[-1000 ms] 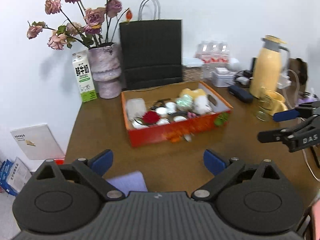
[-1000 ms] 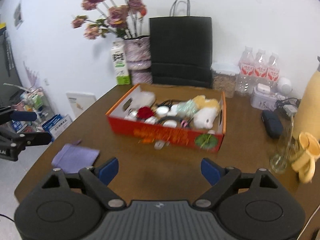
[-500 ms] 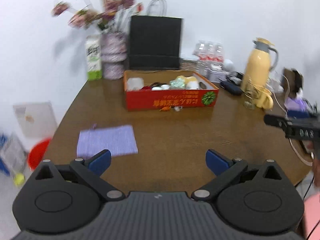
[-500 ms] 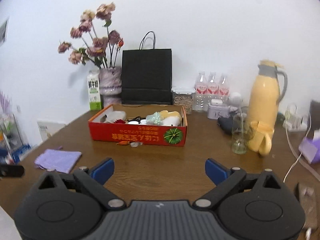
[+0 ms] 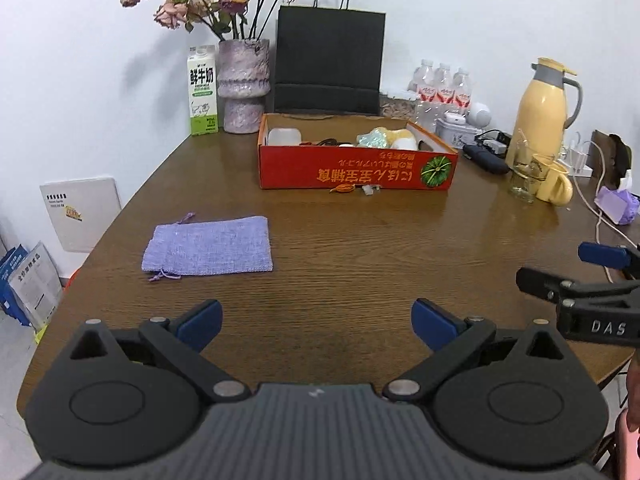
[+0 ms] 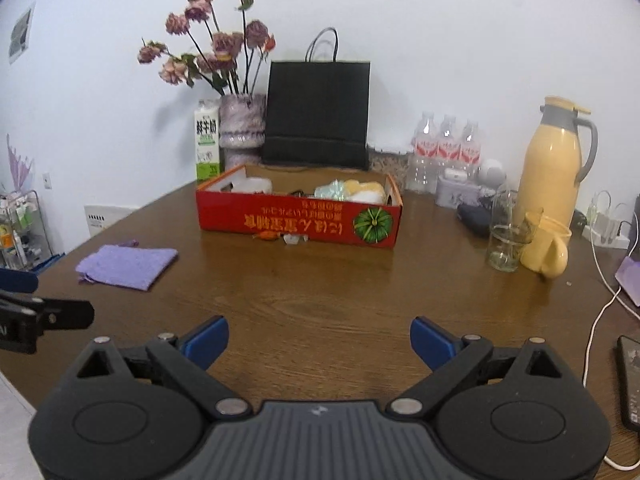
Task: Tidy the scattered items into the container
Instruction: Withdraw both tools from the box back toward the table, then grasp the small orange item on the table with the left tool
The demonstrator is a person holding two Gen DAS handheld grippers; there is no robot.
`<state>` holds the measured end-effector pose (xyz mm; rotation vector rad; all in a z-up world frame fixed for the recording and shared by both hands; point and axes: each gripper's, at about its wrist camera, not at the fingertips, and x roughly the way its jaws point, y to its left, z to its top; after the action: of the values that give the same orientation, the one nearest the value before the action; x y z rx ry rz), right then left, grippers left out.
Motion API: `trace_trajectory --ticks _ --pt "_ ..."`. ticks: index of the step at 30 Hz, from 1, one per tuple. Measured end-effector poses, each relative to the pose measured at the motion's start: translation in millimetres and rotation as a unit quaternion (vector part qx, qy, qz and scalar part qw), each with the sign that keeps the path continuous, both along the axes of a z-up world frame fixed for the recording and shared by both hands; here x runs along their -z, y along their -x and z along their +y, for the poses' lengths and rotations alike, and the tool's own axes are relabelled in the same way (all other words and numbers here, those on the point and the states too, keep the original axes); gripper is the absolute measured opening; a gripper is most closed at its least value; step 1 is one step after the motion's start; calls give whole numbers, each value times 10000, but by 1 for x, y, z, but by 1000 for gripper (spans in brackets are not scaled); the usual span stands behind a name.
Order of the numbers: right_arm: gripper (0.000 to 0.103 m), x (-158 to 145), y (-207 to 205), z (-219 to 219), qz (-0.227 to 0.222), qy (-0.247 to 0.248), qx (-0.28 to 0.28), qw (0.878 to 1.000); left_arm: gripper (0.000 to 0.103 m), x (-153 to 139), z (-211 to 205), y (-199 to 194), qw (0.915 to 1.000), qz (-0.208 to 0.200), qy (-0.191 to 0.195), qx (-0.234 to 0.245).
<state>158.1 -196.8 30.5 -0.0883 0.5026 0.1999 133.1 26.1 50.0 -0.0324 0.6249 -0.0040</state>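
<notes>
A red cardboard box (image 5: 356,170) (image 6: 298,222) stands at the far middle of the brown table with several small items inside. A small orange item (image 5: 343,188) (image 6: 267,235) and a small white item (image 5: 370,189) (image 6: 291,240) lie on the table against its front wall. A purple drawstring pouch (image 5: 210,249) (image 6: 126,266) lies flat at the left. My left gripper (image 5: 316,320) is open and empty, low over the near table edge. My right gripper (image 6: 319,338) is open and empty, also near the front edge; it shows at the right in the left wrist view (image 5: 560,276).
At the back stand a milk carton (image 5: 203,90), a vase of dried roses (image 5: 243,86), a black paper bag (image 5: 330,60) and water bottles (image 5: 442,90). At the right are a yellow thermos (image 5: 546,110), a glass (image 5: 524,178), a yellow mug (image 5: 556,184) and cables (image 6: 600,312).
Both grippers have pulled back from the box toward the near table edge and dropped lower. The box now looks farther away and the pouch is in full view. Both stayed open.
</notes>
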Motion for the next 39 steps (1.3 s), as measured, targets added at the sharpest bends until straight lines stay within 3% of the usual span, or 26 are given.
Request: trace_trajectory --ticks 6,13,16,19,21,23,30,31,32,34,35,39 --pt "98 19 -27 -1 354 -95 -18 9993 103 19 -3 -27 9996 264 -48 -85" --pt "97 30 -68 -4 481 -131 1 9988 98 26 -12 -112 9988 76 -404 259" --pt "97 28 -91 -6 375 -63 4 9993 86 26 -12 -165 9989 68 -227 400" --pt "97 29 -116 -8 394 -79 35 9992 66 34 -14 -214 9981 196 32 580" --pt "97 31 -130 -8 432 -143 17 9990 48 43 -20 -244 9972 382 -13 645" --pt "97 34 -142 -7 469 -196 -19 9987 45 52 -26 -265 9969 353 -98 693" --pt "97 43 -169 4 541 -146 -240 9981 39 68 -28 -293 9969 323 -32 713" --pt "97 44 -173 5 538 -134 -278 9981 36 69 -27 -294 9971 293 -12 700" --pt "97 45 -176 7 542 -129 -308 9980 23 69 -27 -294 9973 276 -10 676" --pt "97 47 -183 10 559 -158 -350 9977 15 68 -29 -293 9969 291 -32 726" --pt "97 49 -186 12 574 -185 -363 9975 4 68 -30 -291 9965 307 -6 778" --pt "96 54 -196 17 668 -267 -393 9966 3 70 -36 -283 9965 214 -106 800"
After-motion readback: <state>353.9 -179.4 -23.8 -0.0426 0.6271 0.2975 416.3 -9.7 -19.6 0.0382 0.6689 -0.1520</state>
